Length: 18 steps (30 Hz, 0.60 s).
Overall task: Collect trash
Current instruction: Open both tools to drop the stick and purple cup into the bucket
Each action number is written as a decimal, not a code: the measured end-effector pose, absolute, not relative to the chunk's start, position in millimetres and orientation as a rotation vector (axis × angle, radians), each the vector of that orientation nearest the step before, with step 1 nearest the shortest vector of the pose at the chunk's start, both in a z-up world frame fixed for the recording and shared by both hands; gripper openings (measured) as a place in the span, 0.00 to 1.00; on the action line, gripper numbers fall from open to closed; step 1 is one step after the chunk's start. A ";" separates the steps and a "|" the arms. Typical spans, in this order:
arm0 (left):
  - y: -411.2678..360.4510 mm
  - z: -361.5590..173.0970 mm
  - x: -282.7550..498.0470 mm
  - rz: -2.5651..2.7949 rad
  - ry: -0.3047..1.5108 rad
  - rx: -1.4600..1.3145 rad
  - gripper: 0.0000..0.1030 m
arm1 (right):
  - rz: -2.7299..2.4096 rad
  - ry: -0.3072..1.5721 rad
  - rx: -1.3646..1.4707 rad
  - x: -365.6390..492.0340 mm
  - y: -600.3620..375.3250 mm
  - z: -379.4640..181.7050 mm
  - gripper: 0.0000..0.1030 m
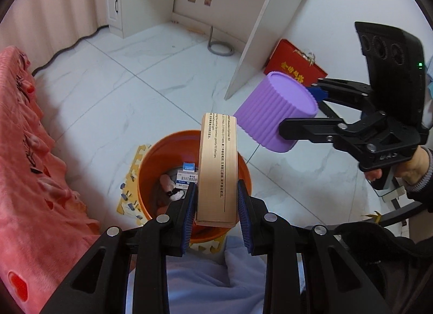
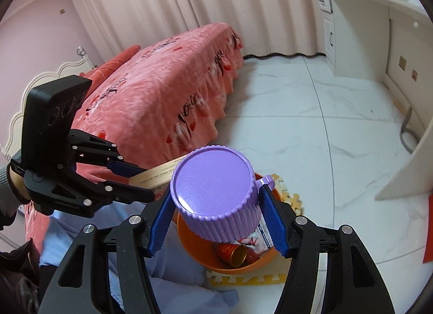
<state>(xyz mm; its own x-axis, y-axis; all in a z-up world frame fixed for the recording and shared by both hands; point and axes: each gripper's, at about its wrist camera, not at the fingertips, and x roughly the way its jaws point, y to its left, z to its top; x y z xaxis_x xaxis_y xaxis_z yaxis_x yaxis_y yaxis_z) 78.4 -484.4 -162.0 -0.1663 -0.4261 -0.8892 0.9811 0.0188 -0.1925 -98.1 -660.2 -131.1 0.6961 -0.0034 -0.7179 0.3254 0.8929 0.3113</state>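
My left gripper (image 1: 216, 192) is shut on a long tan cardboard box (image 1: 218, 167) with printed text, held upright over the orange bin (image 1: 151, 178). My right gripper (image 1: 297, 108) is shut on a ribbed purple cup (image 1: 276, 113), which is turned bottom up, to the right of the box and above the bin's far side. In the right wrist view the purple cup (image 2: 211, 178) sits between the blue pads (image 2: 162, 222) of my right gripper (image 2: 216, 195), over the orange bin (image 2: 189, 243). There my left gripper (image 2: 147, 182) holds the tan box (image 2: 162, 173) at the left.
The bin holds a small medicine box (image 1: 186, 178) and a red and gold can (image 2: 235, 253). It stands on a yellow foam mat (image 2: 243, 278). A pink bedspread (image 1: 29, 151) lies left, a white desk (image 1: 257, 29) behind, a red box (image 1: 295, 65) beside it. Light blue cloth (image 1: 213, 278) is near me.
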 end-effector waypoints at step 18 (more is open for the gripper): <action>-479.6 -167.9 89.7 -1.389 1.064 0.746 0.47 | -0.174 0.865 0.463 -59.8 -644.4 -167.0 0.65</action>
<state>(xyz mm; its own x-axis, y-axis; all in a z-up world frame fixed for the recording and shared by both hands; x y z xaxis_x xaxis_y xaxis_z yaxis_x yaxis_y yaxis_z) 89.7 -479.6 -167.9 -0.1215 -0.3999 -0.9085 0.9814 0.0890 -0.1704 -59.8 -644.4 -167.0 0.6415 0.0373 -0.7662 0.3312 0.8874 0.3205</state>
